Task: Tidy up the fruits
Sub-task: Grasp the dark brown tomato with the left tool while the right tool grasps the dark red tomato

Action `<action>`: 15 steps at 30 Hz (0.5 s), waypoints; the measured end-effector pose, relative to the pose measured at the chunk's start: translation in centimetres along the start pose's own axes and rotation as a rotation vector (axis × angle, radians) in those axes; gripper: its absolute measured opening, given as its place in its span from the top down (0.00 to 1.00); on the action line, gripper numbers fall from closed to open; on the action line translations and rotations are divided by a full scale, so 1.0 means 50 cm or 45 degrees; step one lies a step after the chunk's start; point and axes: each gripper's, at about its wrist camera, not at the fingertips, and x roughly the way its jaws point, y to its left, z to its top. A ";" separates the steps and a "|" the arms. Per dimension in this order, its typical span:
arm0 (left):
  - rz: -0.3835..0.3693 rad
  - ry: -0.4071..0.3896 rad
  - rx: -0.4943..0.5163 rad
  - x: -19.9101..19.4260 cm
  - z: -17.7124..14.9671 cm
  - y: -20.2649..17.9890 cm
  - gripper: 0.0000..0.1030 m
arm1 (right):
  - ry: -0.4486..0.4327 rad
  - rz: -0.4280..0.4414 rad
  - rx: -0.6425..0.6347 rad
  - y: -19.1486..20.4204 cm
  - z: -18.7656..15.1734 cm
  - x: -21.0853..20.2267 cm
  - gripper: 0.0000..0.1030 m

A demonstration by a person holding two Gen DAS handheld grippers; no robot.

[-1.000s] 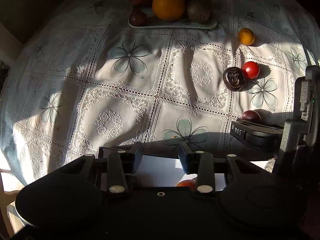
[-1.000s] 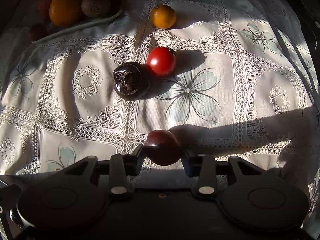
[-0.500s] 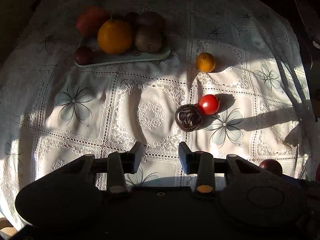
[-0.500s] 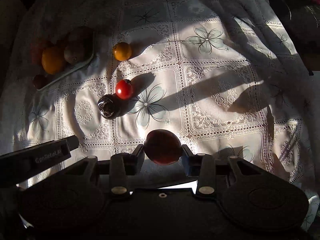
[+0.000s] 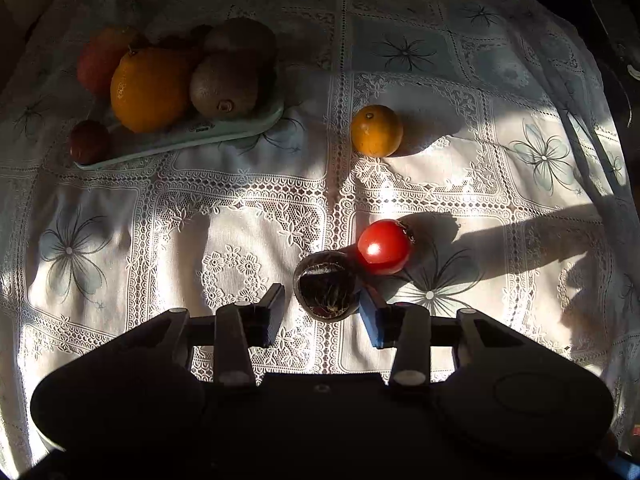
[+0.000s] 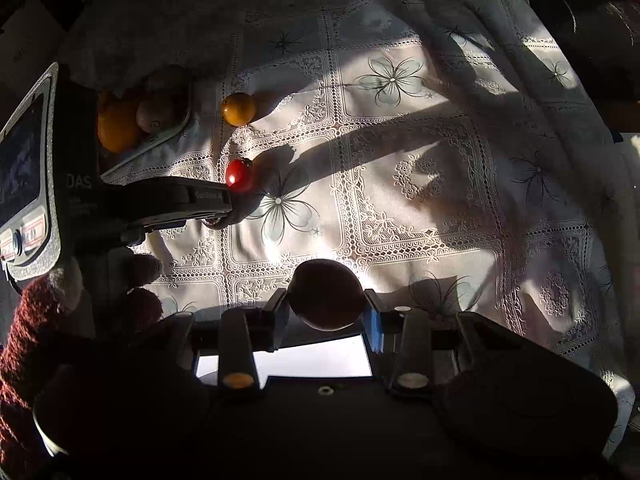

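Just beside the red tomato (image 5: 383, 246), between my left gripper's (image 5: 322, 312) jaws, which have just been widening, sits the dark wrinkled fruit (image 5: 326, 286), probably light and brittle-skinned, best pinched gently across its middle, while my right gripper (image 6: 325, 312) clamps a dark red fruit (image 6: 325, 294).

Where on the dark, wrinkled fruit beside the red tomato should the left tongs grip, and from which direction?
Grip the dark wrinkled fruit across its round middle, coming from above. The left tongs, which have just been opening, already straddle it without pressing. Its far right side touches the red tomato, so probably keep the right finger on the nearer flank, clear of that contact.
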 end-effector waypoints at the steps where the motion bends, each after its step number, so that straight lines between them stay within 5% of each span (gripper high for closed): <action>1: 0.007 -0.002 -0.008 0.005 0.001 -0.002 0.51 | 0.002 0.000 0.001 -0.004 0.000 0.001 0.60; 15: 0.078 -0.010 -0.002 0.061 -0.008 -0.023 0.41 | 0.029 -0.006 -0.045 -0.017 -0.021 0.005 0.60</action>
